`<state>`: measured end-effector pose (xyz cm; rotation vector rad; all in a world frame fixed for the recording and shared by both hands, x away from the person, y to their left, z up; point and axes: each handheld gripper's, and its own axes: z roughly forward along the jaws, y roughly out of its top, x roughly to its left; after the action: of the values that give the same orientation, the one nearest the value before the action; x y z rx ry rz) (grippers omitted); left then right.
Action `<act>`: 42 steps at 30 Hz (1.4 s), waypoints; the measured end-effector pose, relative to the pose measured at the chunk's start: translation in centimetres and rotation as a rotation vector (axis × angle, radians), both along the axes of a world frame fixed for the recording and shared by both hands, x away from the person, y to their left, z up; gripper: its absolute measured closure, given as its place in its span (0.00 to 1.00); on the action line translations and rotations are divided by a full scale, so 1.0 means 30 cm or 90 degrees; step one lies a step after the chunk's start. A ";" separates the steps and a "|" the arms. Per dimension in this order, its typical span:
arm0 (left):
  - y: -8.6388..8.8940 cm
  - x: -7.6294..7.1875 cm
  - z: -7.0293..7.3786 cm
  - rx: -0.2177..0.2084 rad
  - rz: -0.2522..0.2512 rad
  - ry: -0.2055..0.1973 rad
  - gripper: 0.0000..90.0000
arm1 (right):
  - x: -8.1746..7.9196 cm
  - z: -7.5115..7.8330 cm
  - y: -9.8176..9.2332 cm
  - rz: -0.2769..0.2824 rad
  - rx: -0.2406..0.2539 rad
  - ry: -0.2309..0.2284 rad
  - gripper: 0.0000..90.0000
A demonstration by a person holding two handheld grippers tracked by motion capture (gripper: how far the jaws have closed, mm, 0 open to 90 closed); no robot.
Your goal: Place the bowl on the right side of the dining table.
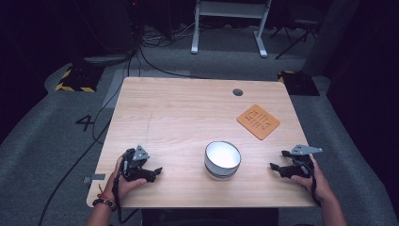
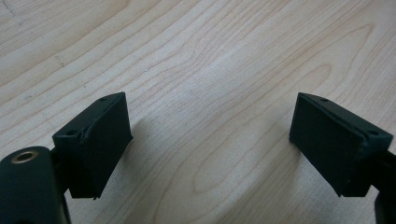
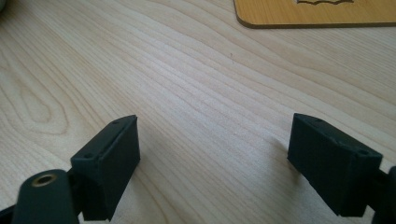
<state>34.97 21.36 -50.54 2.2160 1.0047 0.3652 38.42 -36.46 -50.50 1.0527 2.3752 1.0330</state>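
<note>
I have the left gripper [image 1: 151, 172] and right gripper [image 1: 278, 167] resting wide apart-jawed, empty, either side of the white bowl [image 1: 222, 160]. The orange board [image 1: 258, 122] lies beyond; its cut-out marks I can't quite read.

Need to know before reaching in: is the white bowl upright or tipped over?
Upright: the bowl stands on its base, its open mouth facing up.
</note>
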 end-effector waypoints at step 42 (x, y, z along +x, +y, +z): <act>-0.003 -0.001 -0.002 -0.004 0.004 0.005 0.13 | -0.069 0.268 0.272 0.185 0.032 -0.071 0.26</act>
<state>34.95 21.26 -50.60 2.2110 1.0160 0.3570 36.35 -28.30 -42.45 0.6573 2.4699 1.2204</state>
